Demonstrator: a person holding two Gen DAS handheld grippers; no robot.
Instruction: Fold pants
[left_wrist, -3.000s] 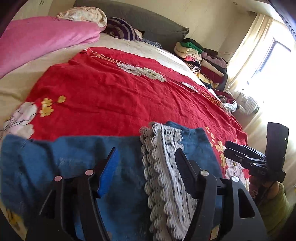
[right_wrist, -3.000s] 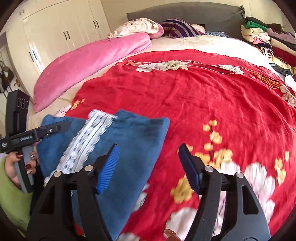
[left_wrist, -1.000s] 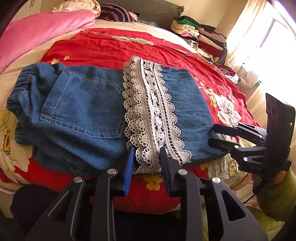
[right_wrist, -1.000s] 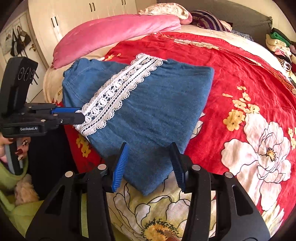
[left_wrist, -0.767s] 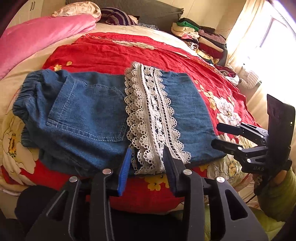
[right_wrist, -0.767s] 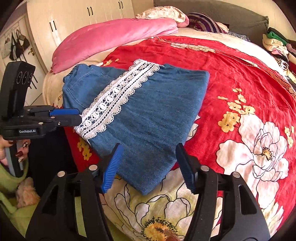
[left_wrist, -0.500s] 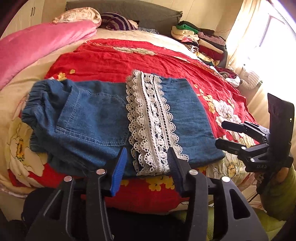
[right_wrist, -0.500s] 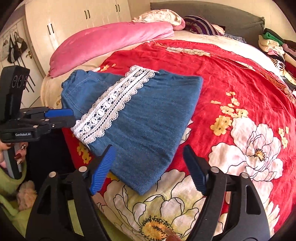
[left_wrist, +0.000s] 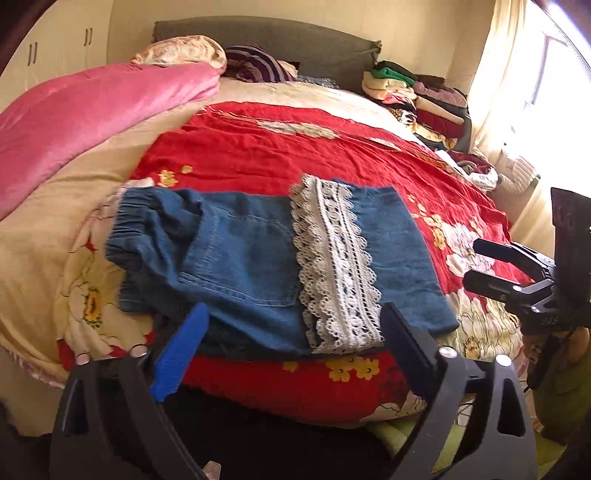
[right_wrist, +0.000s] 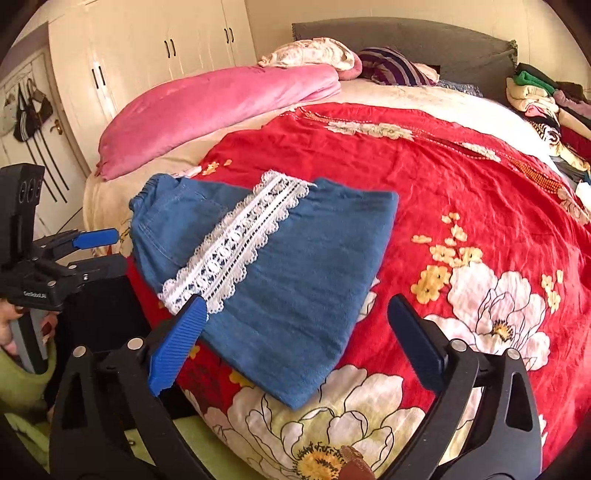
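Both of your grippers have let go and backed up off the pants (left_wrist: 258, 258) since a second ago, when the jaws sat narrow at the near edge of the denim. Now the left gripper (left_wrist: 291, 350) is opening with nothing between its pads, hanging just above and short of the near hem; the right gripper (right_wrist: 295, 332) is opening too, empty, near the pointed near corner of the fold.

Your pants lie folded on the bed (left_wrist: 258, 155), close to its near edge, on the red floral quilt (right_wrist: 461, 184). In the left view the long axis runs left to right across you: the gathered elastic waistband (left_wrist: 125, 229) is at the left end, the plain folded edge at the right. Your left gripper is nearer the waistband end, your right nearer the folded end, so a further fold (if you judge one is needed) would likely bring one end over the other along that axis.

Material: mid-blue denim, soft and a little rumpled, with a stitched back pocket (left_wrist: 243, 258) facing up. A white lace band (left_wrist: 336, 266) crosses the short way, scalloped and open-worked, so pads could snag in it. At the near edge the layers stack unevenly, with darker cloth showing under the top layer. The quilt beneath is thin and wrinkled, and may drag along with the denim.
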